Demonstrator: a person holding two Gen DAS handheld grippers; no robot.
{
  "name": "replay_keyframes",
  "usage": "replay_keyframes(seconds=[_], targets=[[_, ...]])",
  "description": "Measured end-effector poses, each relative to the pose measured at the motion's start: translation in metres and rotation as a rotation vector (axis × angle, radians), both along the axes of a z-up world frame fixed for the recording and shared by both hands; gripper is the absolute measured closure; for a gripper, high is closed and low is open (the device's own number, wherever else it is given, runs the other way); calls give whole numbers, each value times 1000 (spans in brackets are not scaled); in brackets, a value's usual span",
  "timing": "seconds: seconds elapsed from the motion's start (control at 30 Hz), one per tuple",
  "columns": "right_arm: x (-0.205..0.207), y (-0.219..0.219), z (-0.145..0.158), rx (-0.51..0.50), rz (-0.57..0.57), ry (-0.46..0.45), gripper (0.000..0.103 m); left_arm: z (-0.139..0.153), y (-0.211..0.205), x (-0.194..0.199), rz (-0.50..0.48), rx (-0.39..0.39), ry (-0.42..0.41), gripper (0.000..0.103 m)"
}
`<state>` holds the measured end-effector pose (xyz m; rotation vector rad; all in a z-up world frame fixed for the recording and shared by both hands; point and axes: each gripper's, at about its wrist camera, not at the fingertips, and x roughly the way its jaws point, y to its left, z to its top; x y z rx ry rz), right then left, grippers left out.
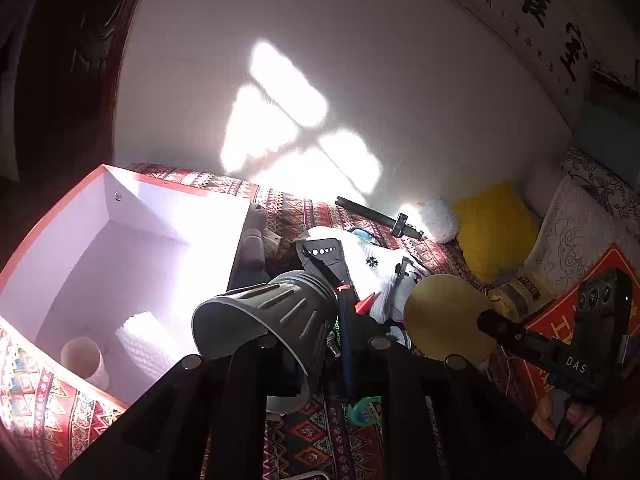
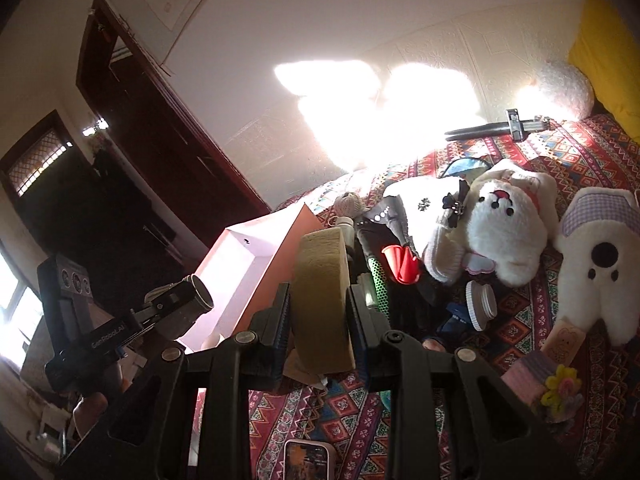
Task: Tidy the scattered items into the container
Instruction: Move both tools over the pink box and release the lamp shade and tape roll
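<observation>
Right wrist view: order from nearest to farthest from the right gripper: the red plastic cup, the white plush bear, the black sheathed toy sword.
1. Red plastic cup, just right of the right gripper.
2. White plush bear, farther right.
3. Black sheathed toy sword, at the wall.

Pretty obviously someone's home, looks like a bedroom or a sitting room with a daybed. I'm working over a bed covered in a red patterned blanket [image 2: 568,168] with geometric bands. Plush toys are all over it: a white teddy bear [image 2: 500,220] and a white plush with purple gingham ears [image 2: 600,264]. A yellow pillow [image 1: 496,228] and a floral embroidered cushion [image 1: 580,232] sit against the white wall. There's a calligraphy scroll [image 1: 536,12] hanging up, a dark wooden door [image 2: 160,128], and sunlight through a window throws pane-shaped patches [image 1: 288,120] on the wall. A phone [image 2: 308,460] lies on the blanket too.
</observation>
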<state>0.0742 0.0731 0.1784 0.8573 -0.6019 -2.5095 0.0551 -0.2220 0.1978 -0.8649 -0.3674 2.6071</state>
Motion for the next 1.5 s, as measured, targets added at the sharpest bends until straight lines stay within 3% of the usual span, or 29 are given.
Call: replay_keyframes(seconds=[0.13, 0.23, 0.47, 0.63, 0.67, 0.7, 0.77, 0.83, 0.97, 1.1, 1.3, 1.5], targets=[[-4, -42, 20, -9, 103, 35, 78, 20, -37, -3, 70, 22, 49, 92], [-15, -79, 28, 14, 161, 51, 78, 18, -70, -15, 130, 47, 44, 92], [-59, -164, 25, 60, 257, 66, 78, -24, -124, -62, 231, 17, -50, 92], [-85, -211, 3, 243, 213, 111, 78, -54, -127, -84, 259, -70, -116, 90], [-89, -218, -3, 260, 229, 112, 77, -58, -128, -86, 272, -92, -126, 78], [-92, -225, -9, 267, 255, 100, 71, -61, -129, -87, 286, -112, -132, 53], [-92, -228, -19, 258, 278, 64, 53, -63, -133, -84, 323, -142, -130, 24], [-87, -216, -22, 214, 272, 55, 36, -57, -140, -78, 360, -149, -103, 18], [-82, -169, -17, 106, 239, 5, 35, -40, -141, -63, 375, -136, -70, 18], [-66, -103, -5, 65, 131, 7, 33, -26, -113, -50, 325, -163, -44, 18], [-33, -1, -3, 44, -84, 6, 27, -25, -23, -40, 149, -219, -34, 18], [-15, 72, -30, 16, -245, -96, 27, -68, 85, -41, -56, -295, -123, 18]])
